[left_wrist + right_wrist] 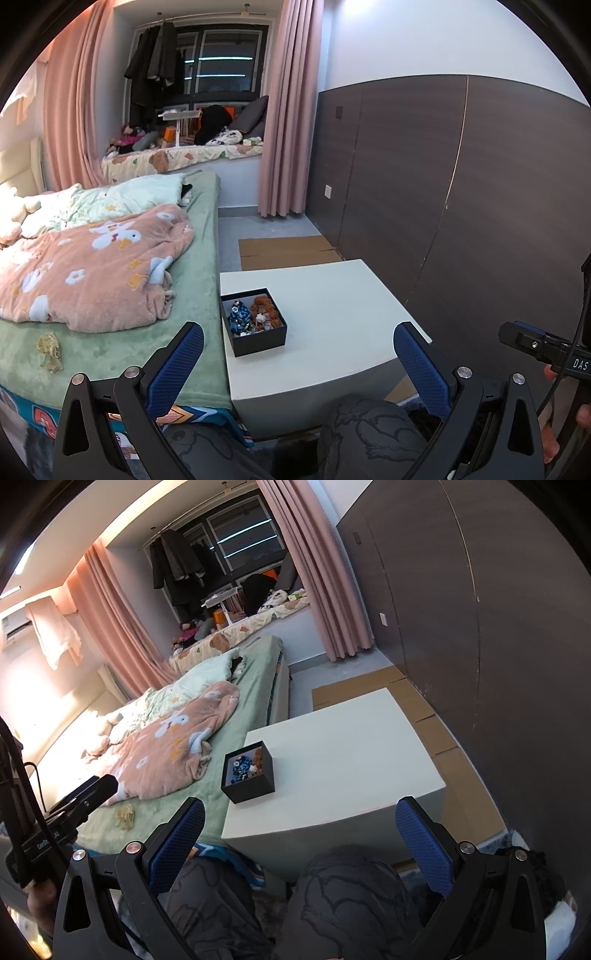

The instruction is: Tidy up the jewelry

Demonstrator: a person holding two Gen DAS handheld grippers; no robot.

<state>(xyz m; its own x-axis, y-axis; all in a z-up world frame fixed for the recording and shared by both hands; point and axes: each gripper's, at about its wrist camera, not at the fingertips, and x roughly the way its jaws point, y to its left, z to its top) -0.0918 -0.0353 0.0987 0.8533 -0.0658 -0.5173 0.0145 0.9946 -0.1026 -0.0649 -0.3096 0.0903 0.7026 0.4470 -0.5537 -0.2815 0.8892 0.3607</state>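
Observation:
A small black box [258, 341] stands on the left part of the white table [332, 314], next to the bed. It holds a blue beaded piece [236, 315], an orange-brown beaded piece [264, 308] and small bits I cannot make out. The box also shows in the right wrist view [251, 788]. My left gripper [299, 332] is open and empty, held in front of the table, short of the box. My right gripper [301, 808] is open and empty, also short of the table's near edge. A small beige item [50, 350] lies on the green sheet.
The bed [110, 343] with a pink blanket [92, 273] runs along the table's left side. A dark wood-panelled wall [480, 203] is at the right. Flat cardboard [284, 251] lies on the floor behind the table. The person's knees [332, 893] are below the table's near edge.

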